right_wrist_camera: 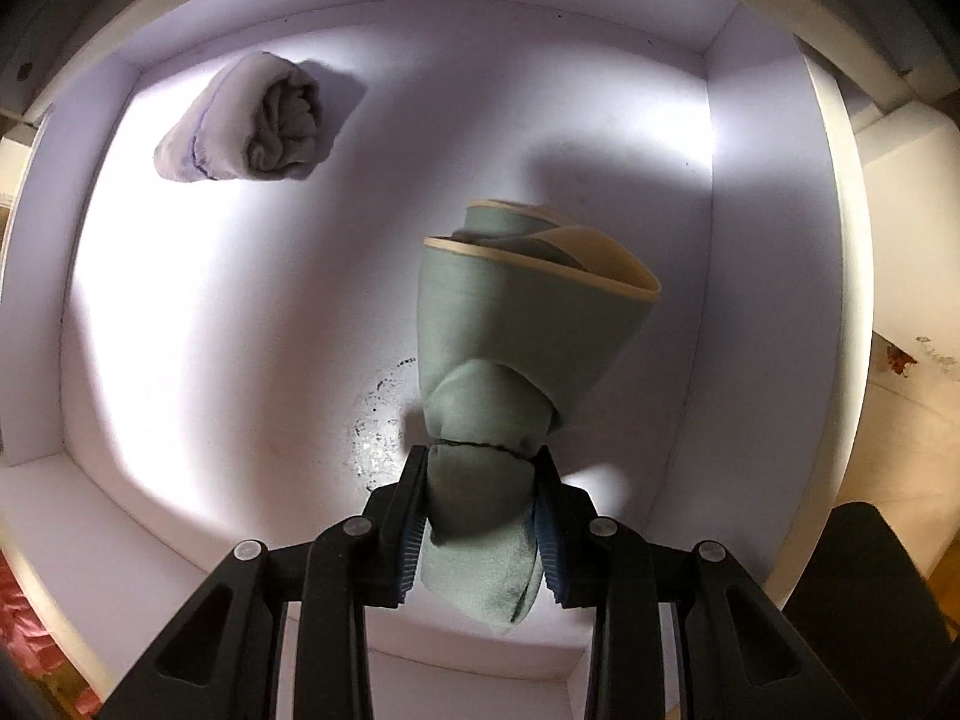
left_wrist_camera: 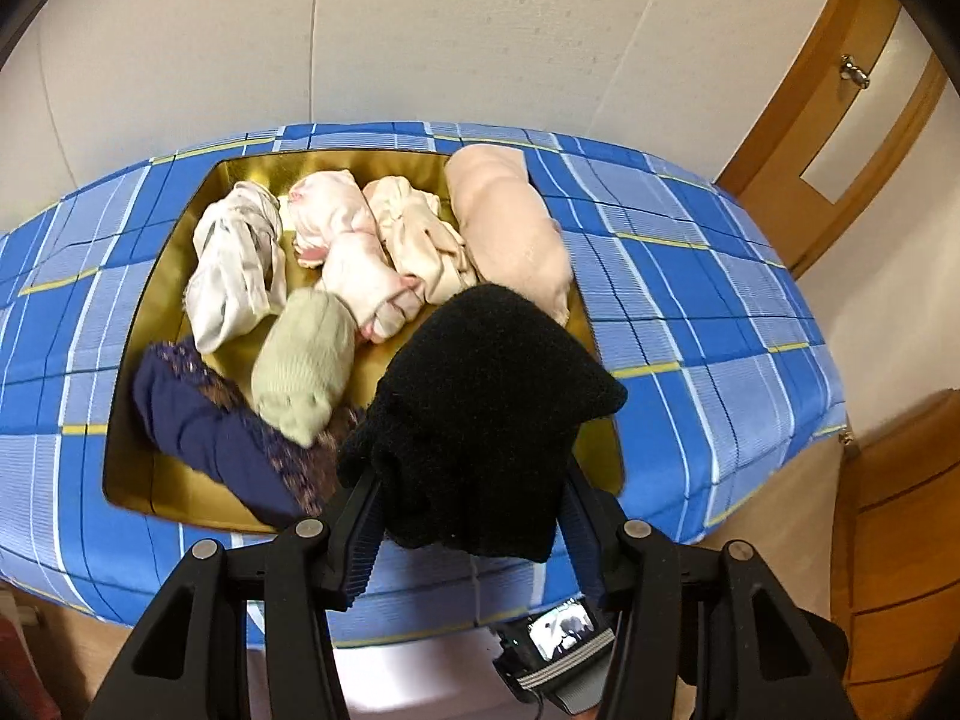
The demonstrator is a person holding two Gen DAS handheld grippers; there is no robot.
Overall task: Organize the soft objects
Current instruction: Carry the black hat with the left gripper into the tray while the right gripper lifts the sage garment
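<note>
Black ribbed pads of the left gripper (left_wrist_camera: 468, 498) are clamped on a black fuzzy knitted bundle (left_wrist_camera: 486, 414), held above the near edge of a gold shallow tray (left_wrist_camera: 159, 468) on a blue plaid cloth (left_wrist_camera: 720, 312); in the tray lie a pale green knitted roll (left_wrist_camera: 303, 372), a navy patterned bundle (left_wrist_camera: 222, 432), a grey-white knotted piece (left_wrist_camera: 237, 264) and three pink or cream rolls. Sage-green smooth rolled fabric with a cream band (right_wrist_camera: 510, 360) is pinched between the right gripper (right_wrist_camera: 480, 510) fingers, pointing down into a white drawer (right_wrist_camera: 714, 138) where a lavender-grey rolled bundle (right_wrist_camera: 252, 120) lies in the far-left corner.
</note>
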